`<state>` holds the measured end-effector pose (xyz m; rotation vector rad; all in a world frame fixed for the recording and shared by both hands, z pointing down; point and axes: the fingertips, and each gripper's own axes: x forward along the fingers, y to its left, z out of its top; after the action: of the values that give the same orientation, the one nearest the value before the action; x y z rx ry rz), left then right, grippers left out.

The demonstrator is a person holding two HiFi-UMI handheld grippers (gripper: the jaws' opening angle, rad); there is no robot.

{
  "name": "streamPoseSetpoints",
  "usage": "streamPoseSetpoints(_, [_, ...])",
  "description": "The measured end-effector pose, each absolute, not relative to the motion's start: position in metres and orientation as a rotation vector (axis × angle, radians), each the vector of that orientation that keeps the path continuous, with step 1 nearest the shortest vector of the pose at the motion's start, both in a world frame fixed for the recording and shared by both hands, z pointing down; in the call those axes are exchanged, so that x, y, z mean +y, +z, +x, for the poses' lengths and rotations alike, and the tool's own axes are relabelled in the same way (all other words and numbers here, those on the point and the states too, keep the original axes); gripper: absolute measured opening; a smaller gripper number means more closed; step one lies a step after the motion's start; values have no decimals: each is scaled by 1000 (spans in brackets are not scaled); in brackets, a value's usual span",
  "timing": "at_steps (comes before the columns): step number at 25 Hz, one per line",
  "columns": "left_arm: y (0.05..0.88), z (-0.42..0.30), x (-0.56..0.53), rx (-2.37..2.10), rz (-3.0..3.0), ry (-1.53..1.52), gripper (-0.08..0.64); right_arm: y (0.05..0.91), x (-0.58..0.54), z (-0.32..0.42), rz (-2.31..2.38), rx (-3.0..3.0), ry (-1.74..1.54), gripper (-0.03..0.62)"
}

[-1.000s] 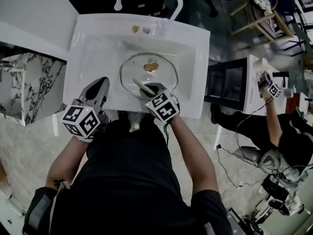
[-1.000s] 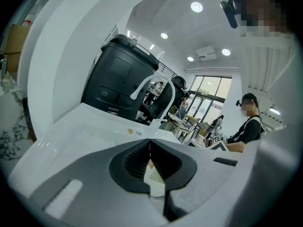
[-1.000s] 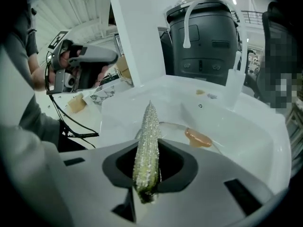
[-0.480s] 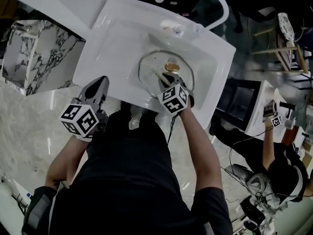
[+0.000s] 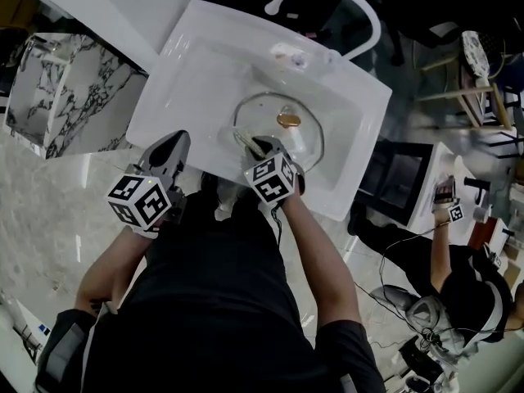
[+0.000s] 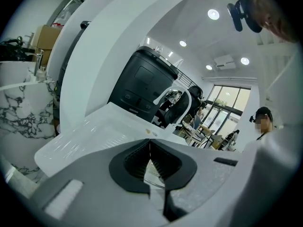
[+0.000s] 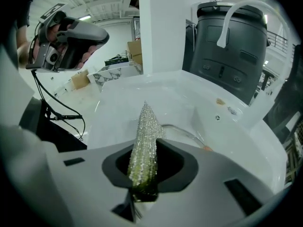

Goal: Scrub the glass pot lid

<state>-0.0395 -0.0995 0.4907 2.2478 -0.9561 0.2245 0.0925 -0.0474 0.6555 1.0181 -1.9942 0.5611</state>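
Note:
The round glass pot lid (image 5: 282, 142) with a gold knob (image 5: 288, 120) lies flat in the white sink (image 5: 180, 72). My right gripper (image 5: 255, 146) is over the lid's near left part, shut on a glittery scrub pad (image 7: 146, 131). The pad sticks out past the jaws and points at the lid's rim (image 7: 187, 134). My left gripper (image 5: 172, 144) hovers at the sink's front left edge, shut and holding nothing. In the left gripper view its jaws (image 6: 150, 143) meet at the tips above the sink's white rim (image 6: 94, 136).
A curved white faucet (image 5: 360, 15) rises behind the basin. A marble-patterned block (image 5: 57, 97) stands to the left of the sink, and a black cabinet (image 5: 401, 178) to the right. Another person (image 5: 458, 277) sits on the floor at the right with cables around.
My right gripper has slid with the pad from the lid's middle toward its near left rim. The head view has swung, so the sink sits tilted. My left gripper has stayed at the sink's edge.

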Motion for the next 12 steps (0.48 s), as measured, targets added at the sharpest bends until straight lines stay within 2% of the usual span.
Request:
streamPoseSetpoints(7, [487, -42, -100, -950, 2255, 219, 2, 649, -45, 55, 972, -1992, 552, 66])
streamPoseSetpoints(12, [481, -52, -100, -954, 2257, 207, 2, 647, -79, 87, 1148, -1849, 516, 66])
